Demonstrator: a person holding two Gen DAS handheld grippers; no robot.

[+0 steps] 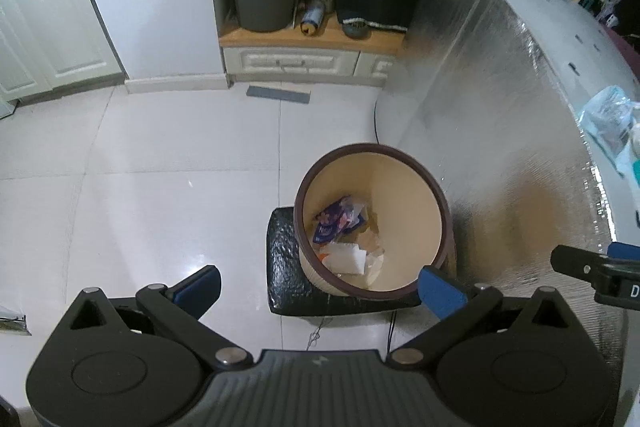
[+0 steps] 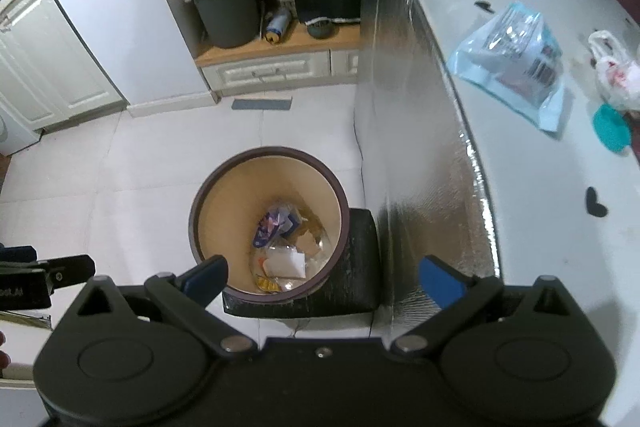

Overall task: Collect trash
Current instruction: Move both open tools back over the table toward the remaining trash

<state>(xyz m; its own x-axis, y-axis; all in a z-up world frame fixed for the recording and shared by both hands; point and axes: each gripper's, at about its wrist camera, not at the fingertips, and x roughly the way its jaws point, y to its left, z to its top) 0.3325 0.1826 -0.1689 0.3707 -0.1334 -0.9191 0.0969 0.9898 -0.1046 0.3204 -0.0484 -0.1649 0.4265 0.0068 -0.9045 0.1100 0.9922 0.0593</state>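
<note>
White tile floor [image 1: 140, 187], foil-sided counter [image 2: 500, 27] on my right. Bin [image 2: 204, 195], beige inside with a dark rim, sits on the floor against the counter's side, partly on a black mat [image 1: 280, 267]. Trash [image 2: 280, 247] lies at its bottom: wrappers, paper scraps. My left tool [image 1: 320, 287] hangs above the bin, fingers spread wide, holding nothing. My right tool [image 2: 324, 277] likewise, wide apart and empty. Clear bag [image 2: 516, 59] and small white bag [image 2: 614, 71] lie on the counter.

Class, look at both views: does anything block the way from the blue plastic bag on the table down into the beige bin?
Nothing visible does. The blue plastic bag lies on the white table; the beige bin stands open-topped on the floor beside the table's edge.
</note>
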